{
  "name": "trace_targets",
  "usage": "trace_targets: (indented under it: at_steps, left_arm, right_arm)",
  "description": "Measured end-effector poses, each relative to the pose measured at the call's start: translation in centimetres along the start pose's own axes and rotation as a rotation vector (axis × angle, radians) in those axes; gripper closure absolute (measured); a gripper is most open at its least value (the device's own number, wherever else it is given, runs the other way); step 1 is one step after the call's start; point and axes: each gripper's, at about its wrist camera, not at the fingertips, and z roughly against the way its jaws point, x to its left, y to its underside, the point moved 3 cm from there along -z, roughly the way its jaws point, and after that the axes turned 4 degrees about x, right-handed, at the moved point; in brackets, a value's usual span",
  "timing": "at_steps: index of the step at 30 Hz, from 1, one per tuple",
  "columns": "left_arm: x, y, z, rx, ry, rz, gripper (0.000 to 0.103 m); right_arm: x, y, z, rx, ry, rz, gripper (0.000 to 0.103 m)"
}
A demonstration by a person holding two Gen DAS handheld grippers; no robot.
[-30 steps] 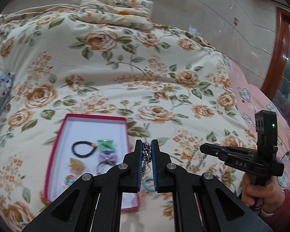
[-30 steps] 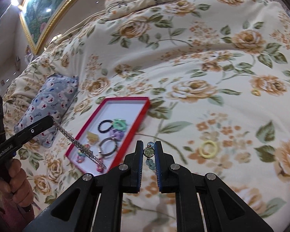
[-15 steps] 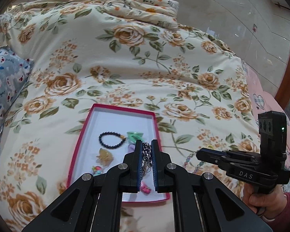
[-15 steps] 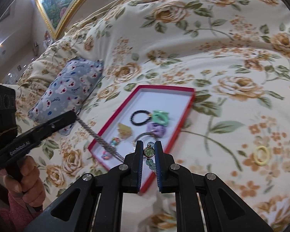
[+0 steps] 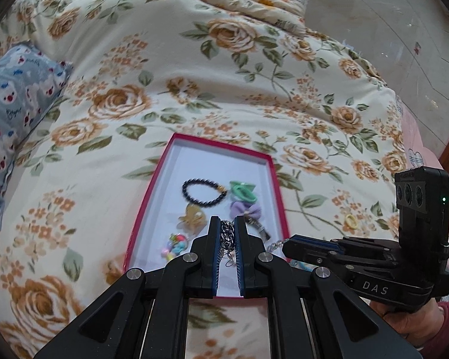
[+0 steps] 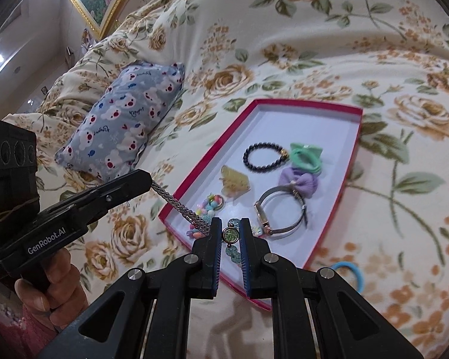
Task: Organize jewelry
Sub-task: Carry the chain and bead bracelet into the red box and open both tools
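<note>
**Both grippers carry jewelry over the red tray**

A silver chain (image 5: 226, 237) is pinched between the pressed-together fingers of the left gripper (image 5: 226, 239), hanging over the near end of the red tray (image 6: 352, 161). The right gripper (image 6: 231, 236) clamps a green beaded bracelet (image 6: 231, 235) above the tray's near edge. Inside lie a black bead bracelet (image 6: 265, 157), green scrunchie (image 6: 306, 155), purple bow (image 6: 299, 181), watch (image 6: 280, 212) and gold clip (image 6: 235, 183). A blue hair tie (image 6: 351, 272) lies right of the tray on the floral bedspread (image 5: 194, 74); a blue pillow (image 6: 122, 119) sits far left.

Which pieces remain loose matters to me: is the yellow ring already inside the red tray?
No, the yellow ring lies on the flowered bedspread, to the right of the red tray and apart from it.
</note>
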Motion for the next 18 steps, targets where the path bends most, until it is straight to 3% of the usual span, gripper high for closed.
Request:
trace_targets:
  at_steps: [18]
  left_arm:
    - [2.6, 2.1, -6.4, 0.132, -0.134, 0.037, 0.095]
  right_arm:
    - [-3.5, 2.1, -3.5, 0.098, 0.066, -0.06, 0.092]
